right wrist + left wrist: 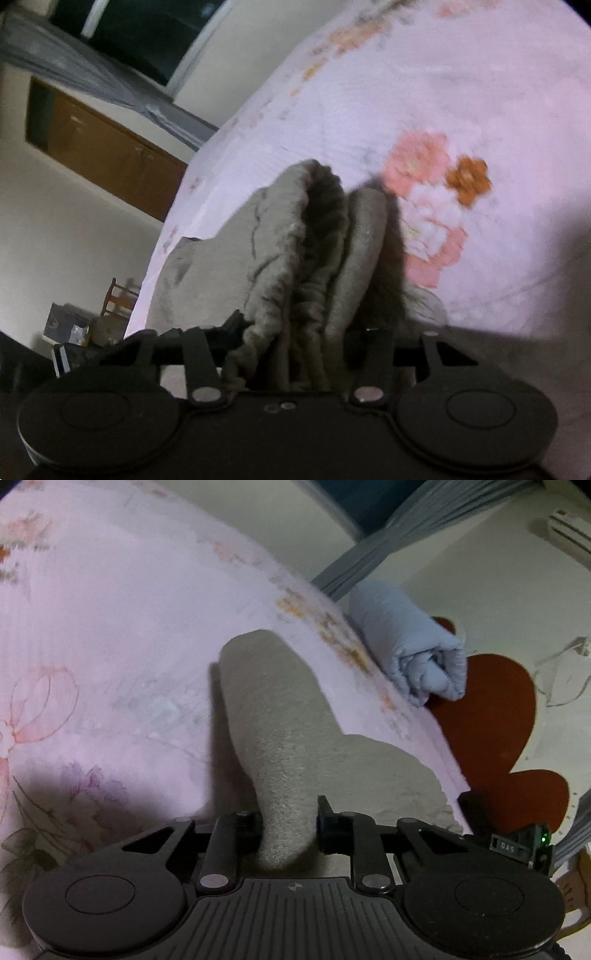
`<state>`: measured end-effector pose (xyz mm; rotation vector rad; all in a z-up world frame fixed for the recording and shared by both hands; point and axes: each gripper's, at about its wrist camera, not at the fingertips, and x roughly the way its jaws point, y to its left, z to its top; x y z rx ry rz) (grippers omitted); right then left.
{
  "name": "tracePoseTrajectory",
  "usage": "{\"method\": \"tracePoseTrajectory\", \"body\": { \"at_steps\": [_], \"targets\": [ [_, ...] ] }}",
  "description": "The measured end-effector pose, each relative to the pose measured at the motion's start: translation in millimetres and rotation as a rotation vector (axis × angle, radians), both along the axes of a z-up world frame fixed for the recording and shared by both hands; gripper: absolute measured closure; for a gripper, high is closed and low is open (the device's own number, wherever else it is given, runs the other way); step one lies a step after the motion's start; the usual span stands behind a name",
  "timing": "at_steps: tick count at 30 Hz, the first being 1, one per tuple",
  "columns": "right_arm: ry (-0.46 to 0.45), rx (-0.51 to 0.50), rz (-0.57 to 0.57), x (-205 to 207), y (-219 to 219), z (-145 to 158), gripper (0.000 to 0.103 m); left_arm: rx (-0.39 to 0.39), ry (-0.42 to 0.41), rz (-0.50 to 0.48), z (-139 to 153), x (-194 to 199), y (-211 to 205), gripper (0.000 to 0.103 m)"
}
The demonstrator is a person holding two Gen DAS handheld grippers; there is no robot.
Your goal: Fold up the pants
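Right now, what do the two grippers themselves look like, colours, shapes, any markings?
Both are matte black plastic. The left gripper has a ribbed centre plate with a small crosshair mark, round discs either side and silver pivot pins. The right gripper shows the same discs and pins.

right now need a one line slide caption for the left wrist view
Left gripper clamps a fold of grey pants on a pink floral bedsheet, a rolled blue cloth at the bed's edge.

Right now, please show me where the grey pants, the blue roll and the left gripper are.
grey pants (273,716): left wrist view, raised fold.
blue roll (402,642): left wrist view, its side.
left gripper (288,823): left wrist view, between fingertips.
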<state>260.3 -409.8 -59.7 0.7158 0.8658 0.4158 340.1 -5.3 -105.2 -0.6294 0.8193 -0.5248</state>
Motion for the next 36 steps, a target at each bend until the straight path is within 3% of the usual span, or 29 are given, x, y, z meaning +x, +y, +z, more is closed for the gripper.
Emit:
{"method": "tracePoseTrajectory", "body": {
  "at_steps": [8, 14, 19, 24, 26, 27, 30, 32, 34, 35, 36],
  "targets": [
    [-0.103, -0.056, 0.104, 33.6, 30.9, 50.5, 0.064, -0.004, -0.099, 0.05, 50.9, 1.9, 31.8, 0.081],
    [-0.131, -0.045, 0.161, 87.8, 61.1, 57.8, 0.064, 0.027, -0.118, 0.108, 68.0, 30.8, 68.4, 0.081],
    [-0.113, -0.031, 0.182, 138.1, 77.1, 41.7, 0.064, 0.036, -0.088, 0.144, 49.7, 66.0, 88.5, 0.081],
    [-0.049, -0.042, 0.169, 167.6, 74.4, 6.6, 0.065, 0.066, -0.039, 0.148, 9.4, 99.2, 85.6, 0.081],
    [0.009, -0.107, 0.148, 174.3, 72.3, -19.7, 0.064, 0.094, -0.009, 0.138, -12.9, 109.6, 80.7, 0.072],
    [0.033, -0.114, 0.141, 173.6, 70.9, -32.5, 0.064, 0.073, 0.001, 0.135, -23.8, 109.9, 79.9, 0.066],
    [0.015, -0.072, 0.107, 166.4, 63.4, -46.0, 0.065, -0.033, 0.01, 0.135, -38.3, 109.2, 89.6, 0.065],
    [0.001, -0.09, 0.105, 159.1, 64.8, -37.8, 0.056, -0.01, 0.016, 0.132, -30.8, 105.3, 92.0, 0.06],
    [-0.023, -0.127, 0.076, 146.5, 56.0, -24.9, 0.037, 0.09, -0.004, 0.148, -15.6, 92.9, 94.5, 0.052],
    [-0.042, -0.171, 0.031, 137.8, 48.7, -15.2, 0.019, 0.149, -0.022, 0.165, -5.7, 84.0, 96.3, 0.046],
    [-0.058, -0.201, -0.012, 133.8, 42.2, -8.0, 0.016, 0.217, -0.046, 0.189, 5.1, 73.5, 97.5, 0.042]
  ]
}}
